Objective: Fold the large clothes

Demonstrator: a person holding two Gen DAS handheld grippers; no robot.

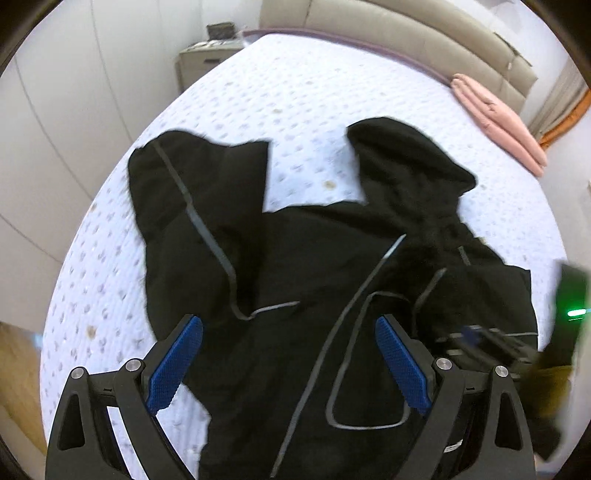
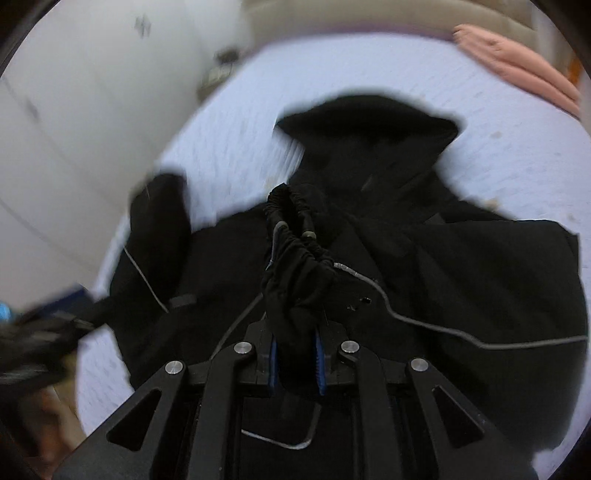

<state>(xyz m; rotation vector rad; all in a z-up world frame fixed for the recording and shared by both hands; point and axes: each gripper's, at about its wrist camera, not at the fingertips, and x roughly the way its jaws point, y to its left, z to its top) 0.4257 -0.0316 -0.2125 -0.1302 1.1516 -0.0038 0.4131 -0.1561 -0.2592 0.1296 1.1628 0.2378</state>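
Note:
A large black jacket (image 1: 295, 266) with thin grey piping lies spread on a white patterned bed (image 1: 295, 92). One sleeve points up at the left and the hood at the right. My left gripper (image 1: 288, 358) is open, its blue pads above the jacket's body, holding nothing. My right gripper (image 2: 295, 362) is shut on a bunched elastic cuff (image 2: 299, 266) of the jacket and holds it lifted over the jacket (image 2: 461, 295). The right gripper also shows blurred at the right edge of the left wrist view (image 1: 491, 347).
A folded pink garment (image 1: 498, 125) lies at the bed's far right, also in the right wrist view (image 2: 517, 70). A padded beige headboard (image 1: 406, 33) runs along the back. A bedside table (image 1: 203, 59) stands far left beside white wardrobe doors (image 1: 55, 147).

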